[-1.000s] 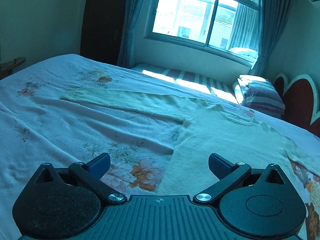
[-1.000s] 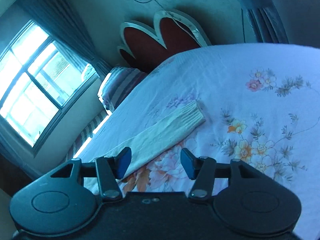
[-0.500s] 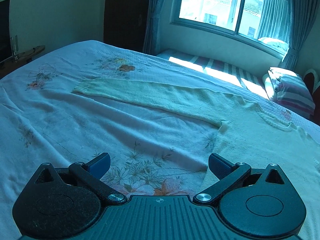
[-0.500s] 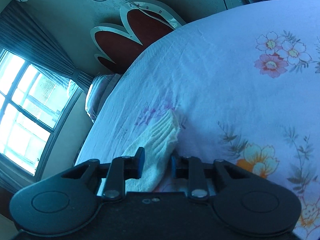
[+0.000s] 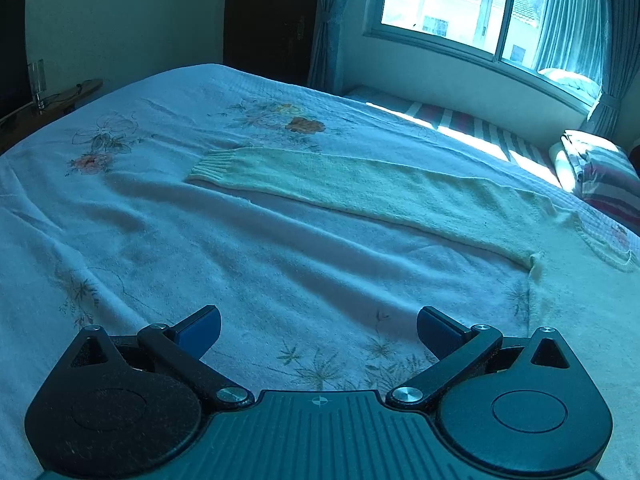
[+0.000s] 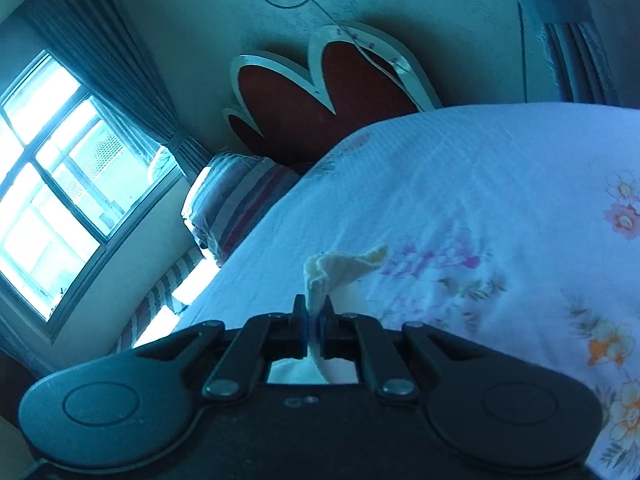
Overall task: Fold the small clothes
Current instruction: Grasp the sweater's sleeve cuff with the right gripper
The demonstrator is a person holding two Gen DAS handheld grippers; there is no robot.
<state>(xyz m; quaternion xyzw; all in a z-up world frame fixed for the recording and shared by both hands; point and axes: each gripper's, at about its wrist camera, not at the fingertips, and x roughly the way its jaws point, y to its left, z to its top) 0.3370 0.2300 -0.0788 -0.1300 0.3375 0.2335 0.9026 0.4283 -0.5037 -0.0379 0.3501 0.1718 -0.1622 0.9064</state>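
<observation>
A cream knit sweater (image 5: 580, 300) lies flat on the floral bedsheet (image 5: 200, 248). Its left sleeve (image 5: 360, 188) stretches out to the left, ending in a ribbed cuff (image 5: 214, 162). My left gripper (image 5: 318, 330) is open and empty, low over the sheet, short of that sleeve. My right gripper (image 6: 314, 314) is shut on the sweater's other sleeve cuff (image 6: 340, 266), which sticks up crumpled between the fingers, lifted off the sheet. The rest of that sleeve is hidden under the gripper.
A red headboard (image 6: 320, 108) and a striped pillow (image 6: 236, 204) stand at the bed's head. A window (image 5: 492, 4) with curtains and a striped bench (image 5: 460, 124) lie beyond the bed. A side table (image 5: 48, 100) stands at the left.
My right gripper moved onto the right sleeve cuff, closed on it and lifted it. My left gripper moved left along the bed, so the left sleeve now lies ahead of it.
</observation>
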